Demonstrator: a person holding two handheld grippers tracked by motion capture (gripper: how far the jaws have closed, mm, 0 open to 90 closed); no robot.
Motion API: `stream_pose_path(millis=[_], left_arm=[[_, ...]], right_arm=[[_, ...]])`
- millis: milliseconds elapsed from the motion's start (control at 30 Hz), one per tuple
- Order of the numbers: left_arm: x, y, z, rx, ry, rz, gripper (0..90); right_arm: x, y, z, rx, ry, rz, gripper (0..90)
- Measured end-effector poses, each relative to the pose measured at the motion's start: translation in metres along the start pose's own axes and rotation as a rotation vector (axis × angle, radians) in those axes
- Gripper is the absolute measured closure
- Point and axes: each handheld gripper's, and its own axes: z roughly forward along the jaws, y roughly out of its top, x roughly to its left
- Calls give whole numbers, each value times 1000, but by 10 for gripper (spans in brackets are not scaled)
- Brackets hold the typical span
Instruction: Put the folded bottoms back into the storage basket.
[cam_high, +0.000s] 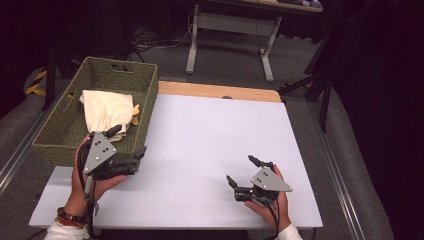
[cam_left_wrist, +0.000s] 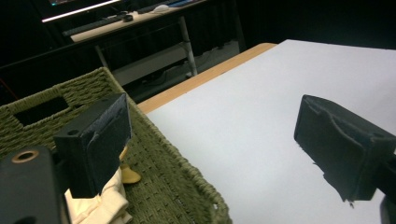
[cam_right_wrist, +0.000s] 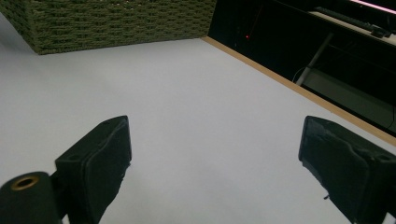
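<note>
A green woven basket stands on the left of the white table, and a cream cloth lies bunched inside it. A small yellowish piece pokes out beside the cloth. My left gripper is open at the basket's near right corner. In the left gripper view it straddles the basket wall, one jaw over the cloth and the other over the table. My right gripper is open above the bare table at the front right, with nothing between its jaws.
The table's far edge is a wooden strip. Beyond it stands a desk on white legs. Metal floor rails run along both sides of the table. In the right gripper view the basket is far off at the top left.
</note>
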Motion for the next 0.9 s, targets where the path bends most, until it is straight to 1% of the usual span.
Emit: stream_pose_path(millis=[67,100,167,333,400,467,633,700,767,833,900], left_arm=[[-3,1,1,3,-1,15,119],[-5,1,1,1,-8,13,119],[-8,2,2,1,-14,19,119],[-17,3,5,1,-45,32,117],[-20,4,6,4,-48,48,117],[-23,4,7,0,-65,48,117],[-31,5,9,5,-76,69,116],[-34,5,9,3,-95,66,116],[-37,5,10,5,-91,80,115],[-40,5,9,0,-102,83,115],[-42,5,10,1,-104,89,115]], right_arm=[[0,0,-1,-1,0,1,98],[0,0,-1,0,0,1,98],[0,0,-1,0,-1,1,98],[0,-1,-1,4,1,1,98],[1,-1,-1,5,4,0,98],[1,-1,0,6,3,-4,98],[2,-1,-1,5,3,-3,98],[2,-1,-1,5,5,-2,98],[2,-1,-1,5,4,-6,98],[2,-1,-1,4,6,-3,98],[2,-1,-1,5,6,-4,98]])
